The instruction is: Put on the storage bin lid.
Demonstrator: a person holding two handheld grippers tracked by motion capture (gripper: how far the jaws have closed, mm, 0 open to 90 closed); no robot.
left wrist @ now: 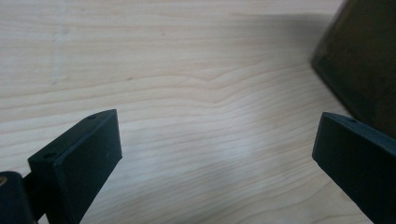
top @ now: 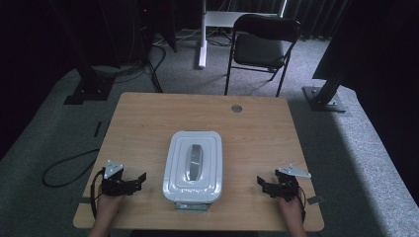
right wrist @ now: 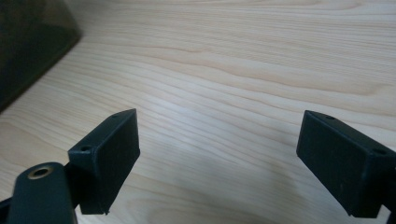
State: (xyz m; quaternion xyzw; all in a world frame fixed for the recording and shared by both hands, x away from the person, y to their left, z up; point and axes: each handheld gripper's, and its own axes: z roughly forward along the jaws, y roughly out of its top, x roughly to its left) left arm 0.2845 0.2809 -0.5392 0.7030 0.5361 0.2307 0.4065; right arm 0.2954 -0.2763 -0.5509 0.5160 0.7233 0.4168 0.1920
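A white rectangular container [top: 193,167] with a grey handle [top: 194,161] on its lid sits at the middle front of the wooden table [top: 148,118]. My left gripper [top: 138,180] rests low on the table to the container's left, held by a hand, jaws wide apart with nothing between them. My right gripper [top: 262,185] rests to the container's right, also open and empty. In the left gripper view the gripper [left wrist: 215,149] looks over bare wood, with the container's dark side [left wrist: 364,60] at the upper right. In the right gripper view the gripper [right wrist: 219,154] faces bare wood, the container's side [right wrist: 28,42] at the upper left.
A small round grommet [top: 236,108] is set in the table near its far edge. Beyond the table stand a black folding chair [top: 262,47], a white post [top: 202,34] and dark stands on grey carpet. A black cable [top: 64,168] loops on the floor at left.
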